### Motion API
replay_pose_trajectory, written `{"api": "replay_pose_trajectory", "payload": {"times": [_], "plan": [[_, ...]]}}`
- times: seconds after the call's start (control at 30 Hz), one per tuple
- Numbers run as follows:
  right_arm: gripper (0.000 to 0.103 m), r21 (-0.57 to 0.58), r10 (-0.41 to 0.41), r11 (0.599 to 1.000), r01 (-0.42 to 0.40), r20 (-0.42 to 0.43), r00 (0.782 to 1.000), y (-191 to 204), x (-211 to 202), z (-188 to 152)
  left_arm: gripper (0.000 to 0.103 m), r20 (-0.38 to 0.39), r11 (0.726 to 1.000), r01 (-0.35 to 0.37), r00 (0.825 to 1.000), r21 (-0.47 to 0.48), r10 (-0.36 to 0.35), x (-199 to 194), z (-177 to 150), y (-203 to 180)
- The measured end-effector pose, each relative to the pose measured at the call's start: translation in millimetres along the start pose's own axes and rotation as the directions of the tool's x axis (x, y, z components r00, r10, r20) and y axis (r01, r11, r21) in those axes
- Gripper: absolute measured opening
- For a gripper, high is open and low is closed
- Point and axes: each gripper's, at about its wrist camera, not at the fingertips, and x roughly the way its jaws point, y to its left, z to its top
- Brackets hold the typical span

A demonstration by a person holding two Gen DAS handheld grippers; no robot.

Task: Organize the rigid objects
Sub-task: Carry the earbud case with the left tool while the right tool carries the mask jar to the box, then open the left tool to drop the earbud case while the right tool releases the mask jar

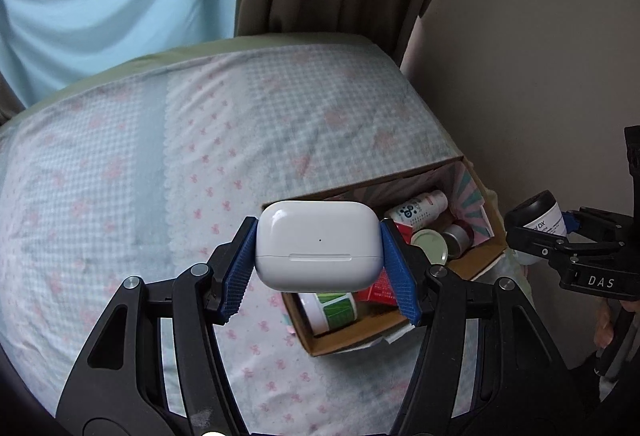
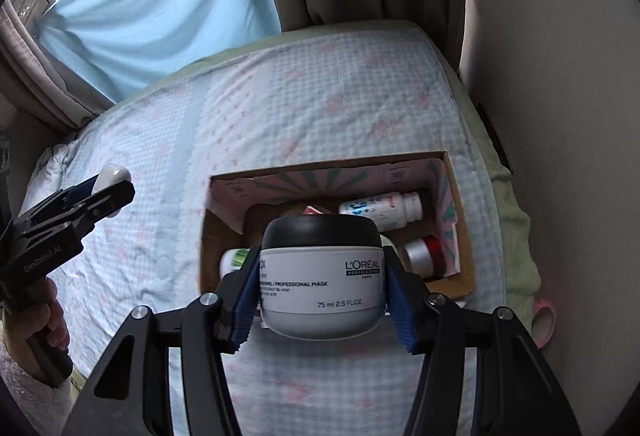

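Holding both loads above the bed (image 2: 280,107), I have the left gripper (image 1: 319,260) clamped on a white earbud case (image 1: 318,246) and the right gripper (image 2: 320,280) clamped on a black-lidded mask jar (image 2: 322,276). Below sits the open cardboard box (image 2: 462,236), already crowded with a white bottle (image 2: 380,209) and a silver tin (image 2: 418,256).

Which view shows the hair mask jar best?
Right wrist view. The hair mask jar fills the centre between the right gripper pads, label fully readable. The left wrist view catches it only at the right edge, small, side-on, mostly hidden by the gripper.
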Motion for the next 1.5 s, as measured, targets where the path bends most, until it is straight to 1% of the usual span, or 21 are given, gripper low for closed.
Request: {"api": "replay_pose_trajectory", "payload": {"times": [0.2,0.3,0.53,0.67,0.73,0.97,1.03,1.07,1.1,1.13,1.17,1.2,1.27,1.33,1.5], "plan": [[0.052,-0.073,0.005,0.997,-0.008,-0.046,0.999,-21,40,-2,0.057,-0.083,1.0,-0.01,0.997,0.012,0.011,65,1,-20],[0.052,-0.093,0.034,0.995,-0.04,-0.066,0.997,-29,61,-5,0.057,-0.125,0.999,-0.024,0.992,0.025,0.027,94,0,-25],[0.052,-0.133,0.086,0.986,-0.099,-0.099,0.991,-26,100,-10,0.057,-0.215,0.998,-0.054,0.975,0.042,0.061,154,-9,-17],[0.052,-0.169,0.098,0.979,-0.116,-0.114,0.989,-20,116,-14,0.057,-0.252,0.996,-0.073,0.964,0.053,0.084,170,-15,-10],[0.052,-0.198,0.106,0.972,-0.129,-0.121,0.987,-15,121,-16,0.057,-0.262,0.994,-0.078,0.96,0.074,0.095,175,-18,-11],[0.053,-0.256,0.098,0.957,-0.135,-0.152,0.984,-7,135,-25,0.057,-0.277,0.993,-0.08,0.955,0.088,0.102,182,-19,-14],[0.053,-0.269,0.093,0.954,-0.133,-0.154,0.984,-5,136,-29,0.057,-0.283,0.994,-0.069,0.955,0.083,0.09,183,-19,-13],[0.054,-0.273,0.097,0.952,-0.138,-0.157,0.983,-4,136,-31,0.057,-0.29,0.994,-0.066,0.953,0.082,0.087,183,-19,-13],[0.064,-0.271,0.111,0.951,-0.151,-0.158,0.981,-4,135,-33,0.068,-0.297,0.995,-0.061,0.951,0.08,0.083,183,-19,-14],[0.072,-0.266,0.119,0.951,-0.157,-0.155,0.981,-5,132,-34,0.092,-0.294,0.996,-0.053,0.953,0.078,0.074,181,-18,-14],[0.096,-0.259,0.121,0.953,-0.158,-0.154,0.981,-6,130,-36,0.097,-0.285,0.997,-0.02,0.958,0.071,0.04,177,-18,-15],[0.103,-0.254,0.119,0.955,-0.154,-0.151,0.981,-8,127,-38,0.103,-0.273,0.997,-0.013,0.961,0.074,0.033,173,-17,-16],[0.103,-0.253,0.098,0.959,-0.127,-0.127,0.987,-6,123,-40,0.103,-0.267,0.994,-0.03,0.962,0.105,0.057,169,-16,-21],[0.103,-0.245,0.072,0.965,-0.098,-0.115,0.991,-6,119,-43,0.103,-0.264,0.993,-0.023,0.963,0.113,0.052,165,-16,-23],[0.103,-0.197,0.076,0.976,-0.094,-0.097,0.992,-5,106,-45,0.103,-0.251,0.993,-0.024,0.967,0.112,0.052,152,-16,-25]]}}
